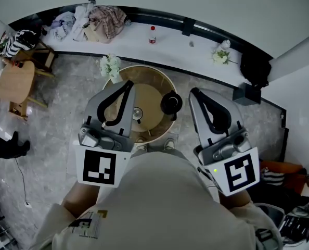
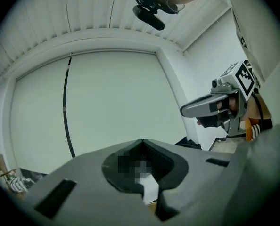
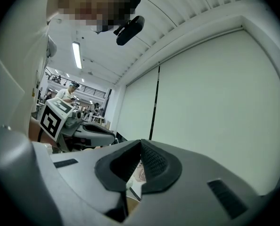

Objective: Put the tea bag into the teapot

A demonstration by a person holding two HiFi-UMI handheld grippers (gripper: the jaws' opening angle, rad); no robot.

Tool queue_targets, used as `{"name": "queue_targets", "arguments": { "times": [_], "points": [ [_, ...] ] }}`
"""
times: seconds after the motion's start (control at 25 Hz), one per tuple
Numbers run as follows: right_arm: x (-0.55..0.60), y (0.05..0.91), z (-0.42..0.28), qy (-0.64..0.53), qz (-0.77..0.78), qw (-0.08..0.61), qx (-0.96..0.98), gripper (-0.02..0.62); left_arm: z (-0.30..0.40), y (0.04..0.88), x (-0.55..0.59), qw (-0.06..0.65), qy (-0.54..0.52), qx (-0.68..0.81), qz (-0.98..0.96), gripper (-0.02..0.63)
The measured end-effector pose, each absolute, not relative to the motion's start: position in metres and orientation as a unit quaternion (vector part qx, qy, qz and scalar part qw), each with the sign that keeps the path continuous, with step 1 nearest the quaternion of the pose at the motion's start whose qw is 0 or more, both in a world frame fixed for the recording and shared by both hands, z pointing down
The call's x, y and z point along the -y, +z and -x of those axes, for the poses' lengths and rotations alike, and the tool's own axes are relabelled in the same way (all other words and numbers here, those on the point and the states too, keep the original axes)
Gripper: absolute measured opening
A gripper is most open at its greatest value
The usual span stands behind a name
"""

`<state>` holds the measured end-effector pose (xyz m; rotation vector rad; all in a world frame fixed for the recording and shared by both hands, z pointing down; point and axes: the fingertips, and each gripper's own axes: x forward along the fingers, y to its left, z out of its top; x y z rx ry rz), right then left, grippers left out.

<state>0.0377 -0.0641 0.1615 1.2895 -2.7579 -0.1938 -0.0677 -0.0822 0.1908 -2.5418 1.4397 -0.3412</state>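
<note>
Seen from the head view, a round wooden table point(image 1: 157, 77) stands below me. On its right side sits a black round teapot point(image 1: 171, 102), and a small metal-topped piece point(image 1: 137, 112) lies near the middle. I cannot make out a tea bag. My left gripper point(image 1: 128, 83) is raised over the table's left half, its jaws shut tip to tip with nothing visible between them. My right gripper point(image 1: 192, 91) hangs just right of the teapot, also shut and holding nothing. Both gripper views tilt up at a pale wall, showing the closed left gripper point(image 2: 141, 141) and right gripper point(image 3: 141, 141).
White flowers point(image 1: 111, 65) stand at the table's far left edge. A curved white ledge point(image 1: 175, 48) behind it holds heaped clothes point(image 1: 100, 20), a small bottle point(image 1: 152, 34) and more flowers point(image 1: 222, 52). A wooden chair point(image 1: 16, 82) is at the left and a black box point(image 1: 246, 94) at the right.
</note>
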Motion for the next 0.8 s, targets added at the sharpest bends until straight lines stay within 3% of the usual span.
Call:
{"name": "queue_targets", "arguments": {
  "times": [0.44,0.8],
  "points": [
    [0.072,0.167,-0.027,-0.057,-0.418,0.046,0.906,0.008,0.071,0.190,0.075,0.142,-0.138,-0.483,0.853,0.008],
    [0.071,0.158,-0.020,-0.078,-0.409,0.047,0.908,0.008,0.073,0.195,0.075,0.127,-0.138,-0.472,0.861,0.008]
  ]
}}
